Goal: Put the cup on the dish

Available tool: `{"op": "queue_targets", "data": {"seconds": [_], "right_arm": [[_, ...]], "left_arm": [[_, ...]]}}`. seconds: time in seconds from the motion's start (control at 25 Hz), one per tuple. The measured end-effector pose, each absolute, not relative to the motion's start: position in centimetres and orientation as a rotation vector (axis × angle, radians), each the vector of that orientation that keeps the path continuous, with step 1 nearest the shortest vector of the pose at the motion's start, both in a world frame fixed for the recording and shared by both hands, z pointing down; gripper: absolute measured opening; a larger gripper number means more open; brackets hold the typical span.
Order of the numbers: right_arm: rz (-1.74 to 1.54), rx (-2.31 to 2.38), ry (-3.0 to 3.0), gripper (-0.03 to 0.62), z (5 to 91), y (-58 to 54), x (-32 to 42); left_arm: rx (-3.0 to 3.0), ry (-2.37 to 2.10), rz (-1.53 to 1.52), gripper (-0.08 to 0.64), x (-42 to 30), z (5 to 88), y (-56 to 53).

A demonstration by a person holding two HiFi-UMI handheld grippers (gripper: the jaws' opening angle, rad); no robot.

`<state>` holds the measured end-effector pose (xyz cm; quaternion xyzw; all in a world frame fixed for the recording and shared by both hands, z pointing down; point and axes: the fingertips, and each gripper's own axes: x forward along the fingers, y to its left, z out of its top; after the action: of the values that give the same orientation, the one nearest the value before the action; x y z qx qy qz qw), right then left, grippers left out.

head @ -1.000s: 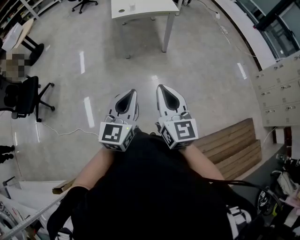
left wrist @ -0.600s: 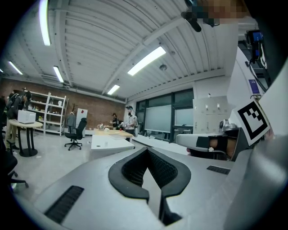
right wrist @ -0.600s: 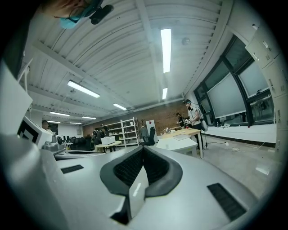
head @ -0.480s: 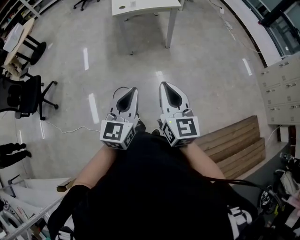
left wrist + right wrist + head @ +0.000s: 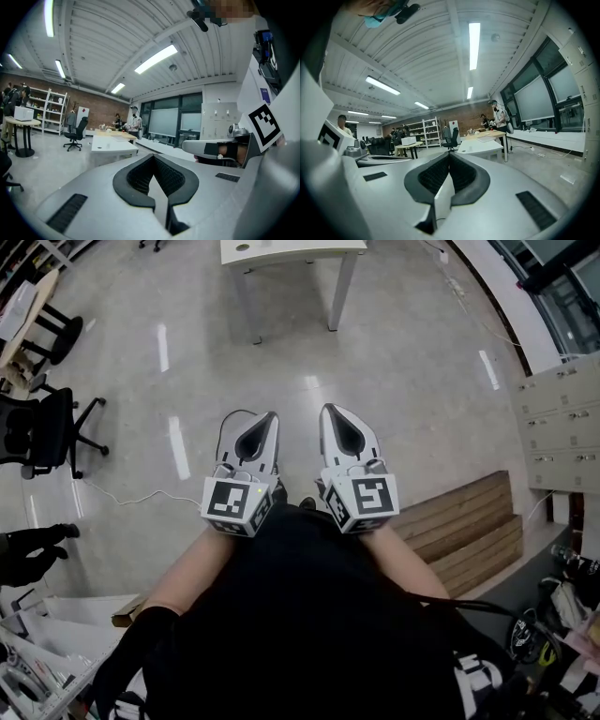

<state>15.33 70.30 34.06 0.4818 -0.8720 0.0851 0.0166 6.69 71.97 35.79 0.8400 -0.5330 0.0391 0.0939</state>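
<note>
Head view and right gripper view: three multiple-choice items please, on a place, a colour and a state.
1. Where does the brown wooden plank platform lie in the head view?
A. At the left edge
B. Right of the grey two-jaw right gripper
C. At the top edge

2. What colour is the rectangular table at the top edge?
A. Red
B. Black
C. White

3. How do the right gripper's jaws stand?
A. Shut, nothing between them
B. Wide apart
C. Shut on a cup

Key:
1 B, the platform lies to that gripper's right.
2 C, its top and legs show white.
3 A, the right gripper view shows the pads together, nothing between.
</note>
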Motion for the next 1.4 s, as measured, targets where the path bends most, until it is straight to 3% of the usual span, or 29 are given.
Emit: {"op": "queue_targets", "data": {"seconds": [1.4], "right_arm": [[0.150,1.498,-2.659,0.014,34.0,53.4,1.1]], "left_arm": [[2.568,-1.490,0.039,0.000,-5.5,36.0,54.0]]}}
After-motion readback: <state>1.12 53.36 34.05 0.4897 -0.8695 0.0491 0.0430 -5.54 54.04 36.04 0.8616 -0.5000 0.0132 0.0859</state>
